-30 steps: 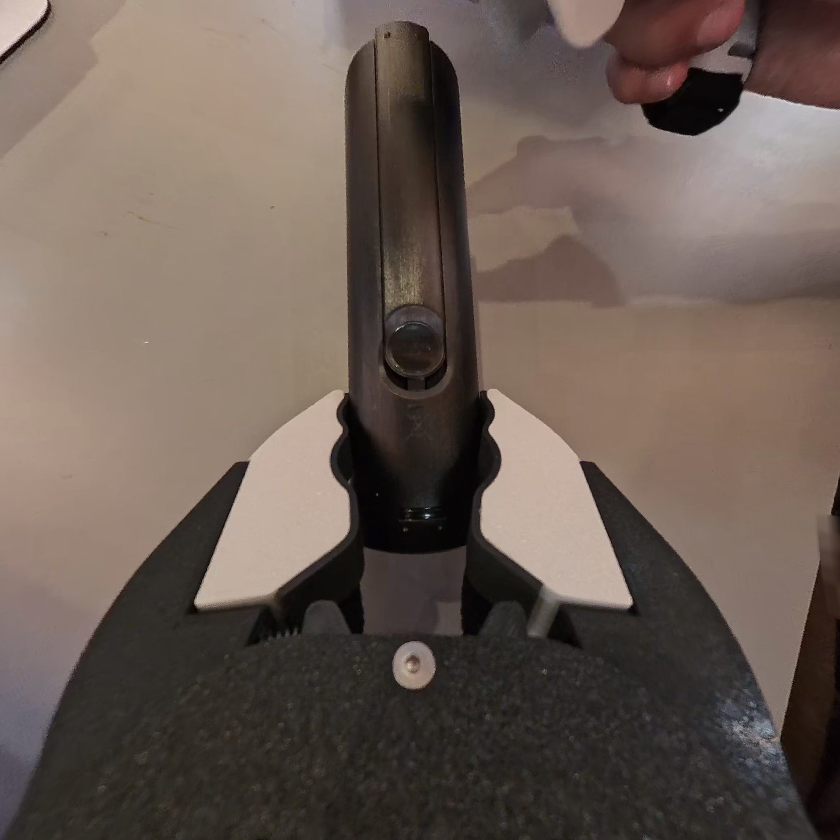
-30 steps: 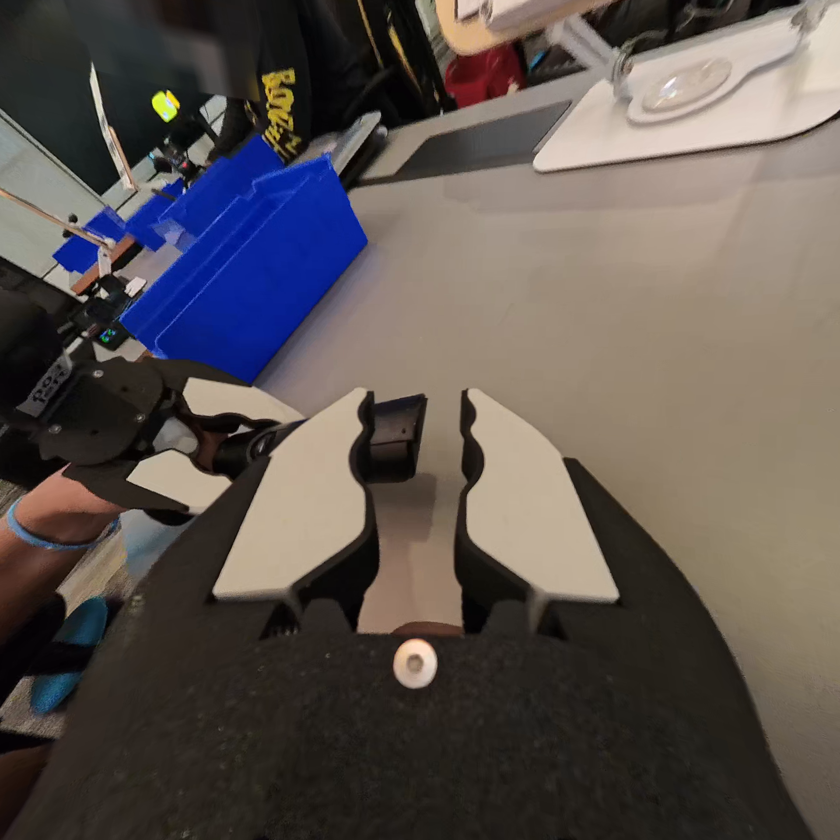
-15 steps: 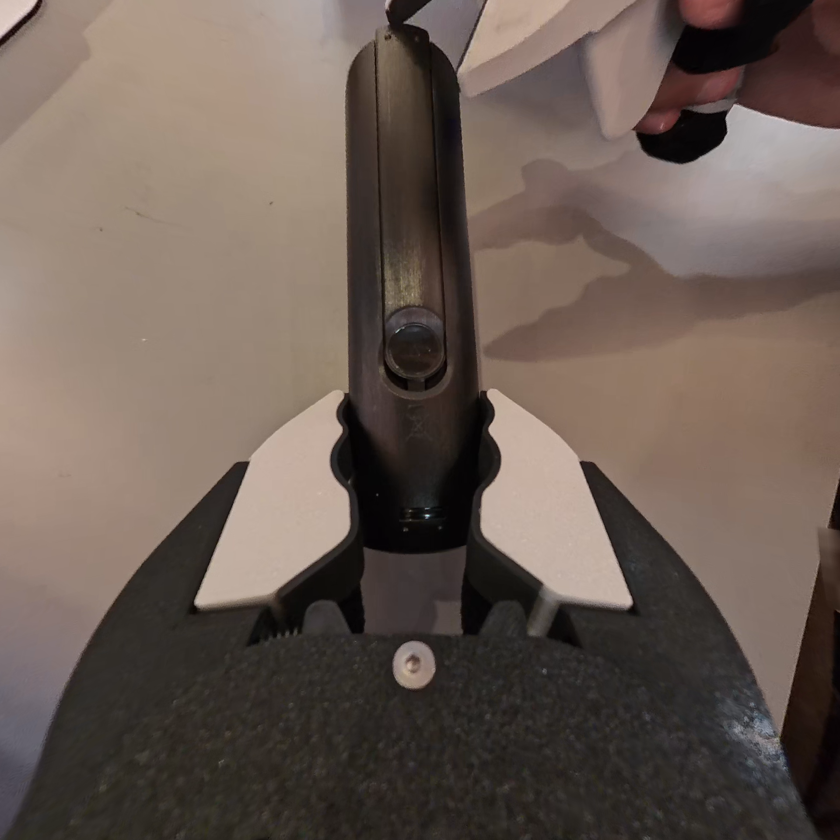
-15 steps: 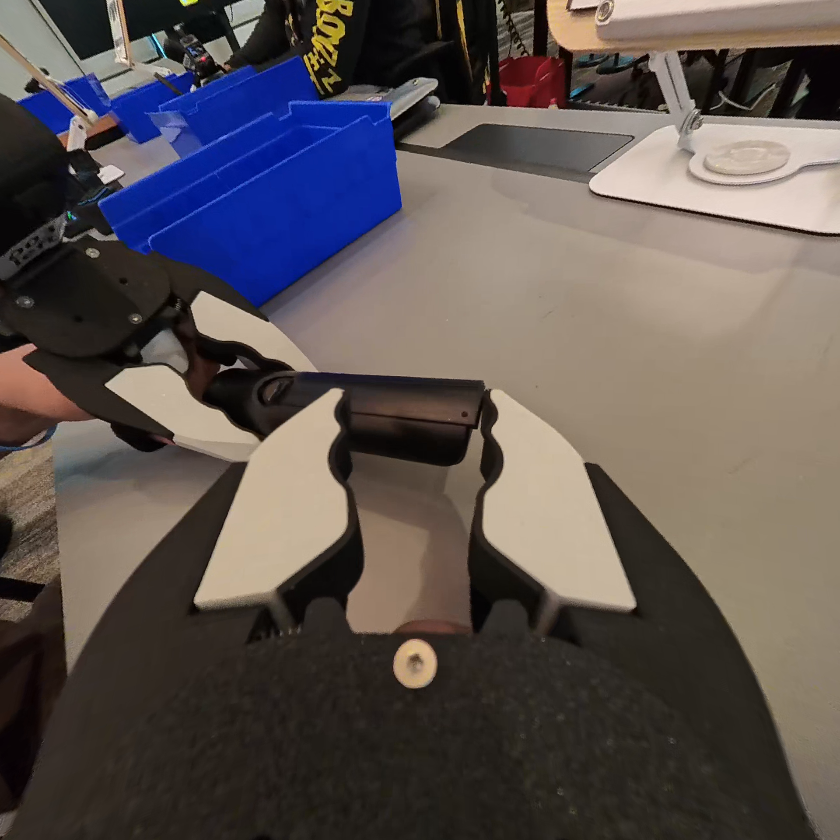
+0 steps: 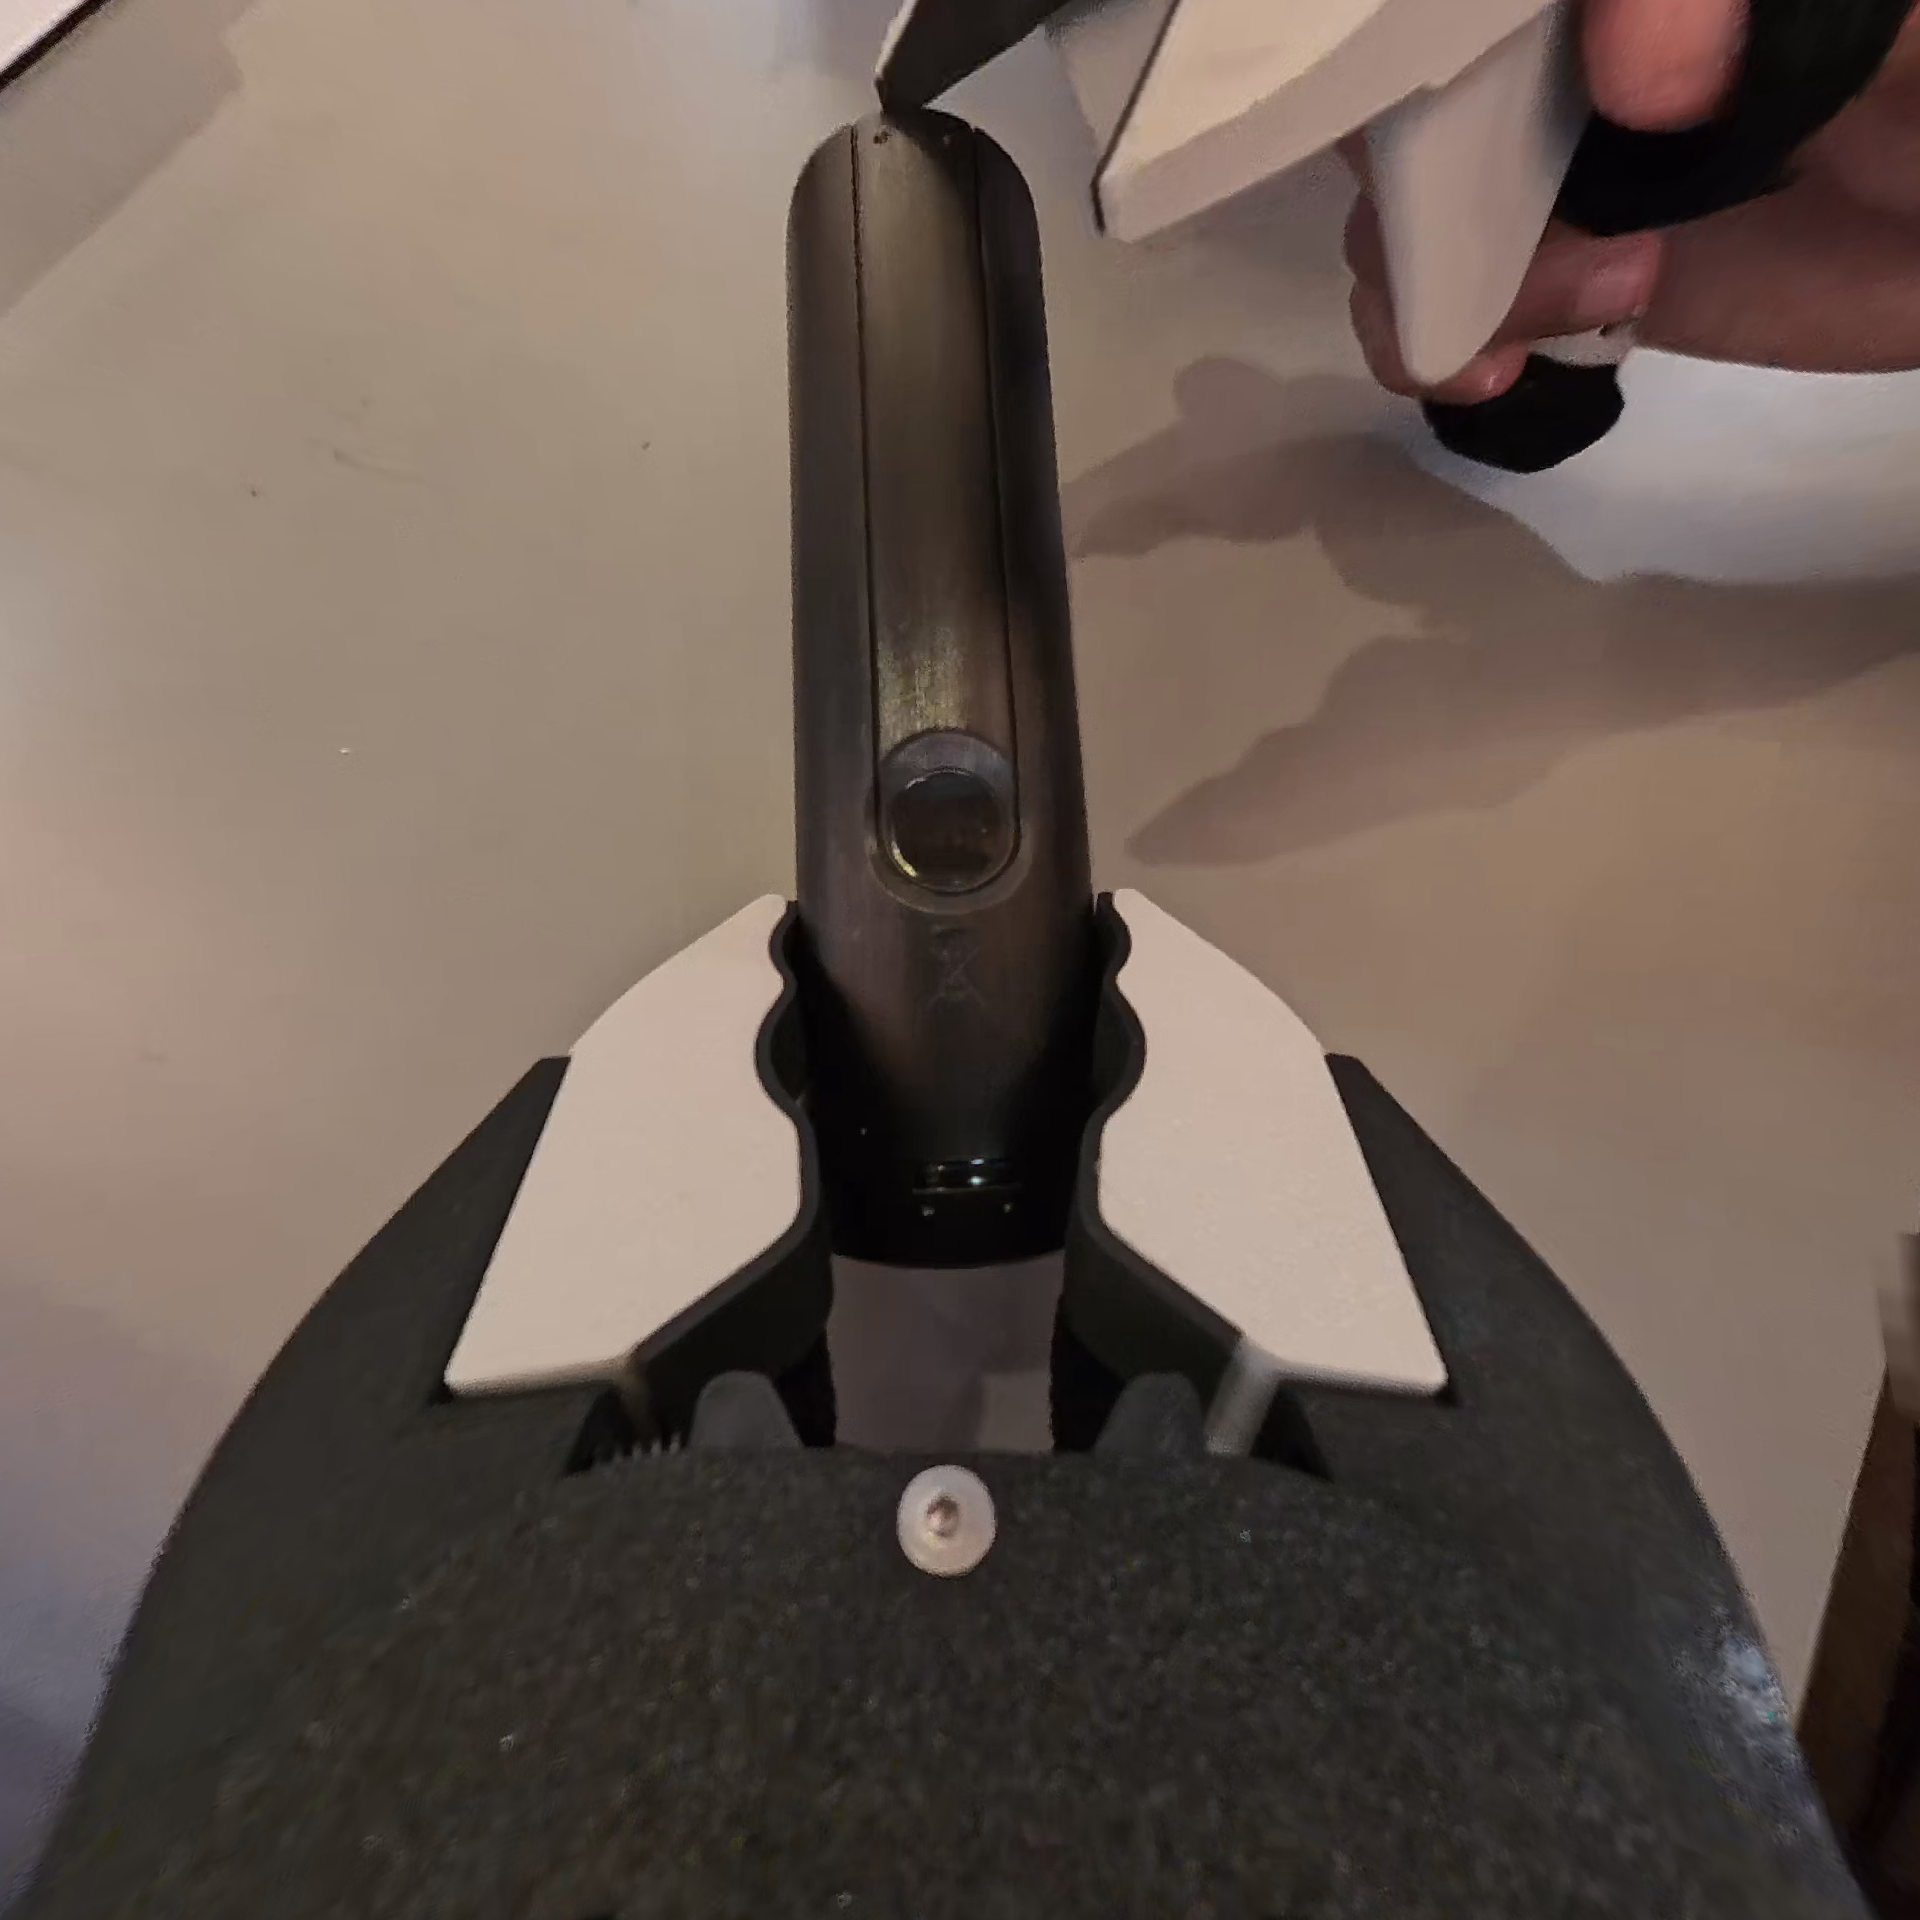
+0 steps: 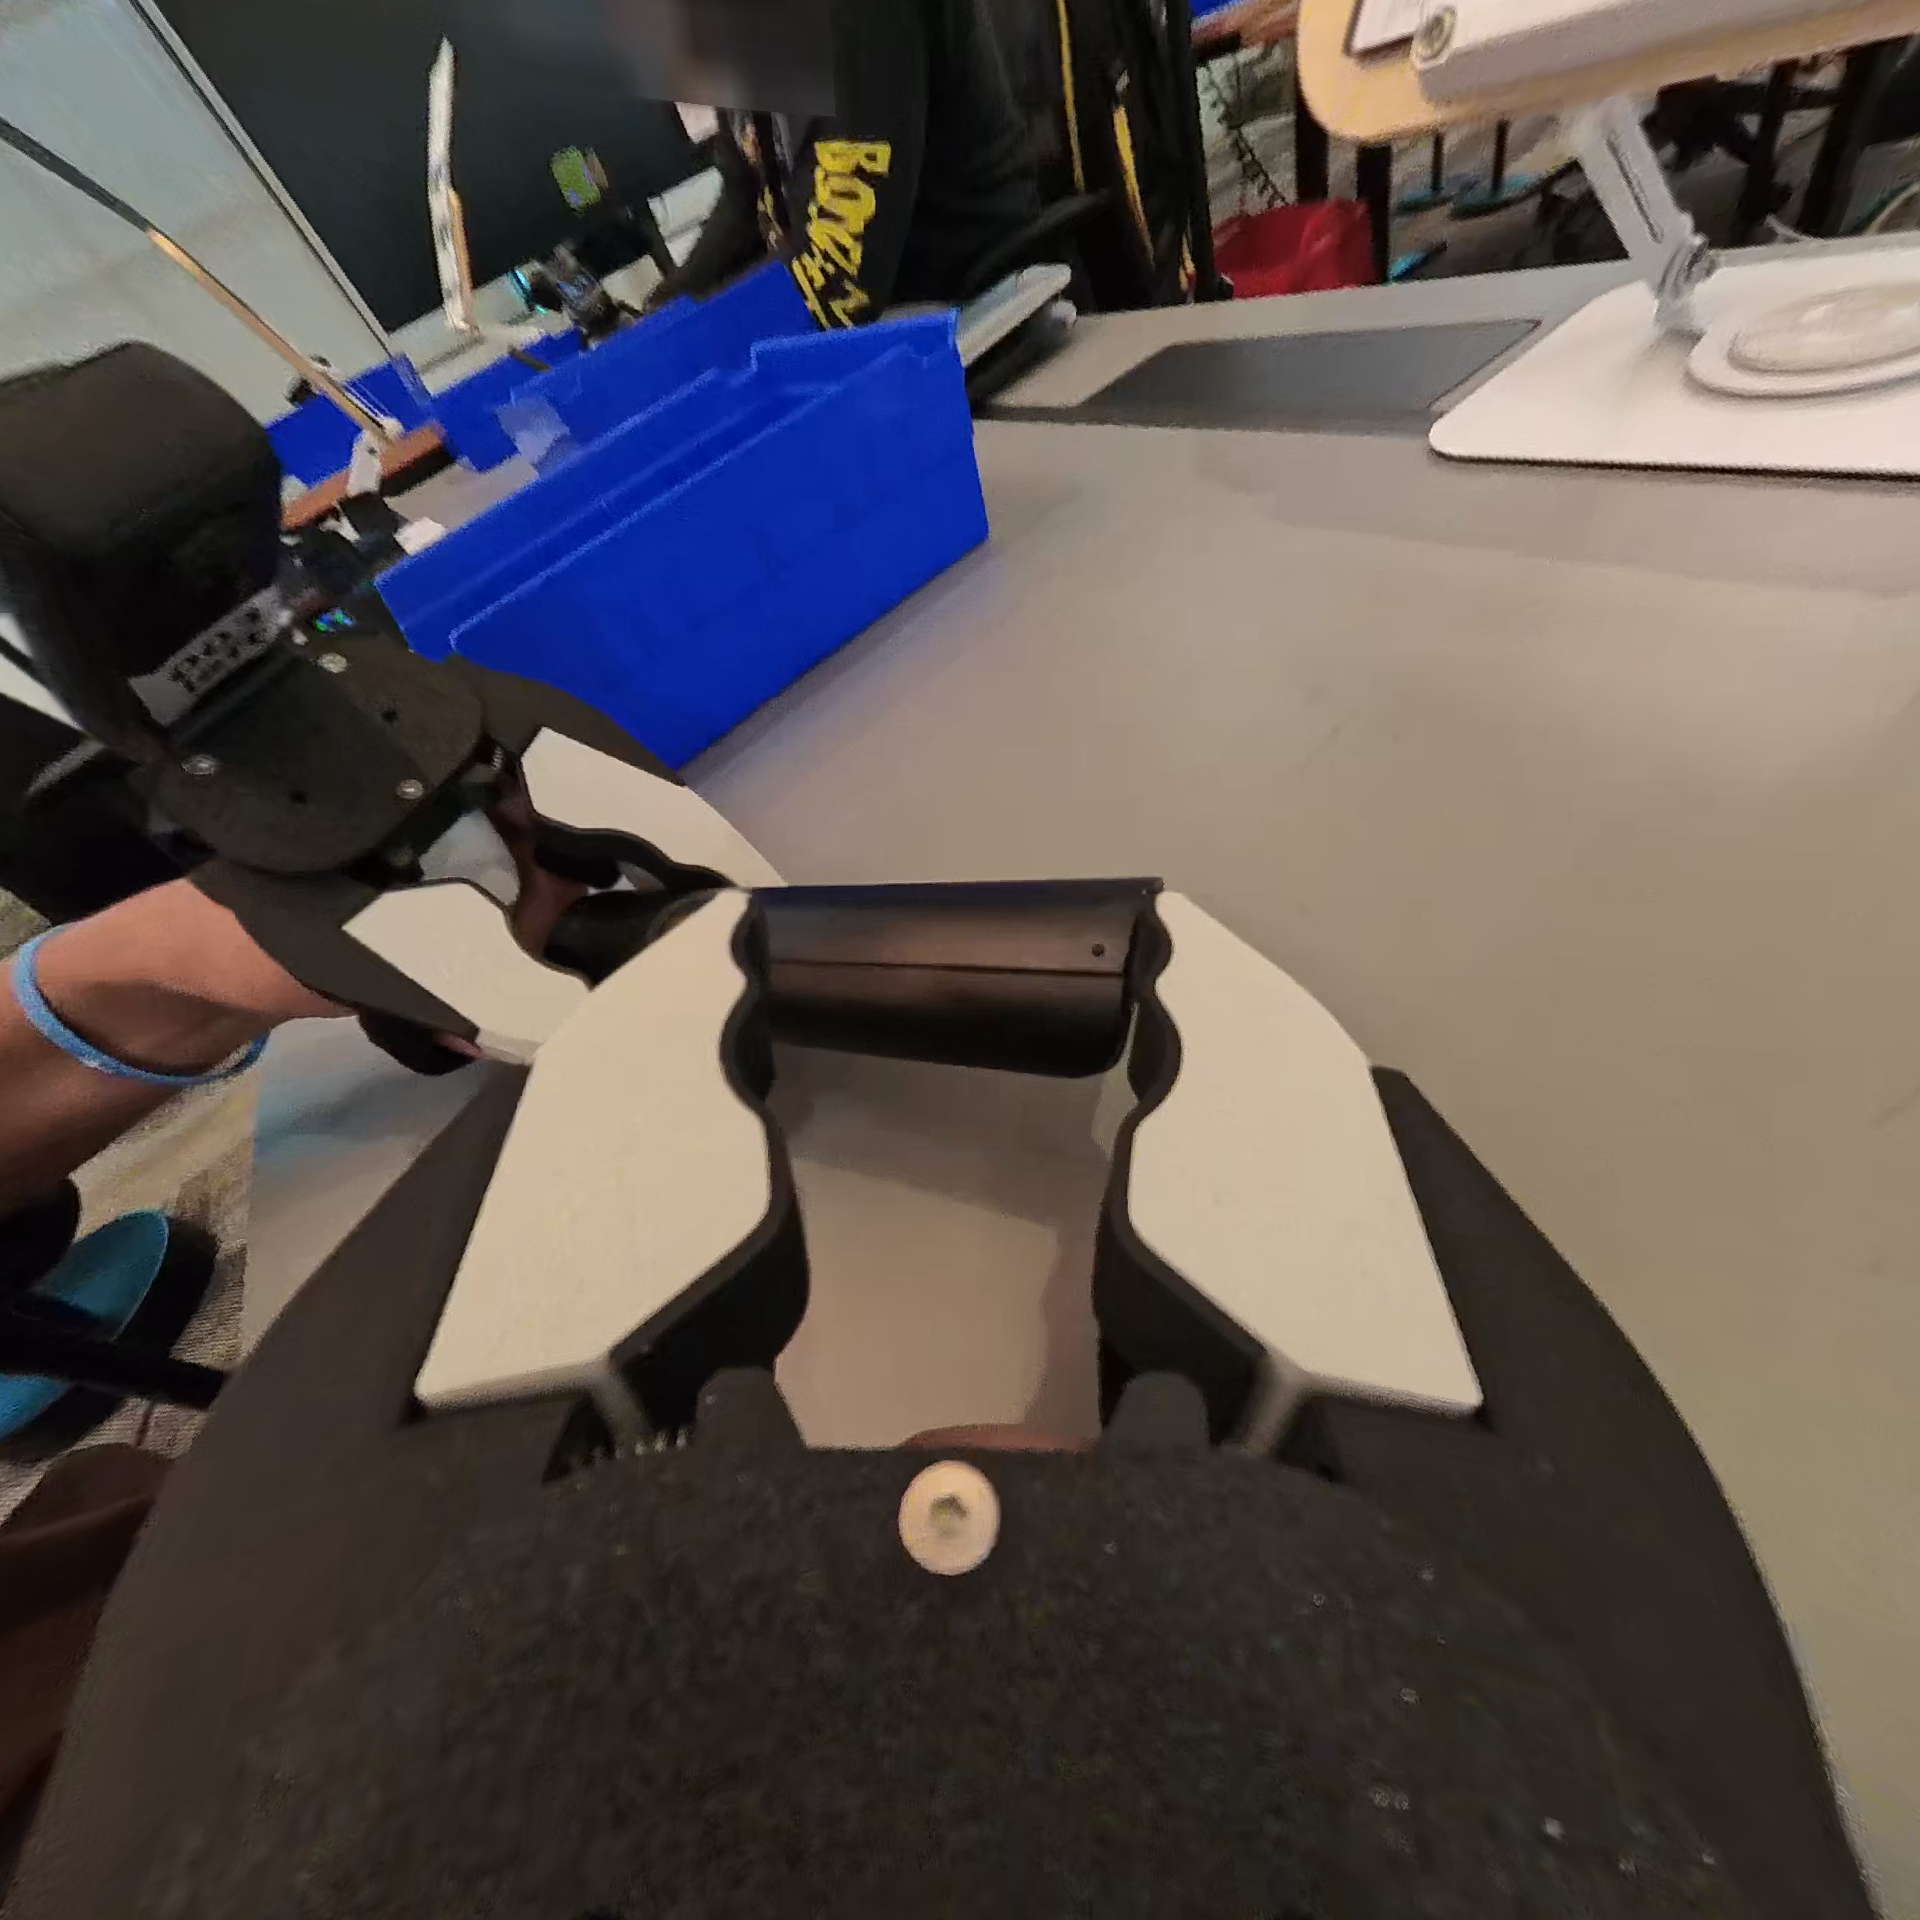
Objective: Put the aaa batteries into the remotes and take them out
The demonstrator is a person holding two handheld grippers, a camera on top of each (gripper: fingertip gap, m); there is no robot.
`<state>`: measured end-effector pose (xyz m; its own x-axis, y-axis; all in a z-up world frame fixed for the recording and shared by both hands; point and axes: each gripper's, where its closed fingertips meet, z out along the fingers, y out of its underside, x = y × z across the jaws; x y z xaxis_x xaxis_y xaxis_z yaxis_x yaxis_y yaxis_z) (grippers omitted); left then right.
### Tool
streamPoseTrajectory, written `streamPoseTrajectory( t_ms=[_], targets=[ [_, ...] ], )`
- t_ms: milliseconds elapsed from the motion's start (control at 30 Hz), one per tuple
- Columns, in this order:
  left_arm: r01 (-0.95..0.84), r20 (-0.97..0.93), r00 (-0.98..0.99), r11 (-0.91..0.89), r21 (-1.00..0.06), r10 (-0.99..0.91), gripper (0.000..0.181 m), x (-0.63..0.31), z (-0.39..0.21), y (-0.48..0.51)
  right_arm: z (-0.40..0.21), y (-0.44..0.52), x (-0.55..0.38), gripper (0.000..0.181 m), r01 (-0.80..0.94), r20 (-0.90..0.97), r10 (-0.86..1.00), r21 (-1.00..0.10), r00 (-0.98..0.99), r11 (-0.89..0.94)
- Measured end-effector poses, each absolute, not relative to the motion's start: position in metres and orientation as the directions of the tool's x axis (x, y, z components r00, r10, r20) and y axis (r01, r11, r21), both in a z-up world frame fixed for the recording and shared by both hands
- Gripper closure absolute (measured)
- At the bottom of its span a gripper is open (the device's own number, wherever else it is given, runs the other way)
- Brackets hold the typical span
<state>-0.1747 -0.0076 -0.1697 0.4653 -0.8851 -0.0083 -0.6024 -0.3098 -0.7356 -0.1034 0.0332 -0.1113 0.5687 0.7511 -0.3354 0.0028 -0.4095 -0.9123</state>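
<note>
My left gripper [image 5: 945, 935] is shut on the near end of a black remote [image 5: 925, 520], held above the table with its back up. A long battery cover with a round button runs along the back. My right gripper [image 6: 951, 935] is open wide around the remote's far end [image 6: 935, 987]; its right fingertip sits at the end face and the remote passes under its left finger. In the left wrist view a dark fingertip of the right gripper [image 5: 914, 73] touches the remote's far tip. The left gripper also shows in the right wrist view [image 6: 644, 925]. No batteries are in view.
The grey table [image 6: 1455, 779] carries blue bins [image 6: 727, 582] at the far left, a dark mat [image 6: 1299, 369] and a white stand base [image 6: 1714, 395] at the back right. A person in a black shirt [image 6: 935, 156] stands behind. A hand [image 5: 1714, 291] holds the right gripper.
My right gripper has come in over the remote's far end and its fingers have spread wider. The left gripper has kept still with the remote.
</note>
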Motion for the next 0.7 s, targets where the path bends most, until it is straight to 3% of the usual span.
streamPoseTrajectory(
  t_ms=[133, 400, 467, 567, 600, 700],
  targets=[
    [-0.596, -0.009, 0.450, -0.293, -0.748, -0.893, 0.129, -0.174, -0.165, -0.008, -0.107, 0.035, -0.094, 0.129, 0.050, -0.278, 0.765, -0.926, 0.580, -0.374],
    [-0.590, 0.002, 0.440, -0.291, -0.753, -0.898, 0.129, -0.171, -0.163, -0.011, -0.107, 0.028, -0.090, 0.125, 0.116, -0.242, 0.787, -0.923, 0.567, -0.367],
    [-0.610, -0.020, 0.446, -0.288, -0.738, -0.895, 0.129, -0.173, -0.167, -0.009, -0.109, 0.022, -0.100, 0.108, 0.108, -0.277, 0.791, -0.913, 0.546, -0.394],
    [-0.592, 0.002, 0.436, -0.289, -0.752, -0.900, 0.129, -0.173, -0.163, -0.011, -0.105, 0.023, -0.096, 0.121, 0.101, -0.273, 0.801, -0.919, 0.533, -0.381],
    [-0.597, -0.001, 0.433, -0.286, -0.750, -0.901, 0.129, -0.174, -0.163, -0.012, -0.103, 0.024, -0.094, 0.117, 0.115, -0.265, 0.810, -0.920, 0.523, -0.375],
    [-0.618, -0.013, 0.414, -0.270, -0.738, -0.910, 0.129, -0.175, -0.164, -0.013, -0.096, 0.012, -0.100, 0.115, 0.342, -0.064, 0.916, -0.916, 0.397, -0.212]
  ],
)
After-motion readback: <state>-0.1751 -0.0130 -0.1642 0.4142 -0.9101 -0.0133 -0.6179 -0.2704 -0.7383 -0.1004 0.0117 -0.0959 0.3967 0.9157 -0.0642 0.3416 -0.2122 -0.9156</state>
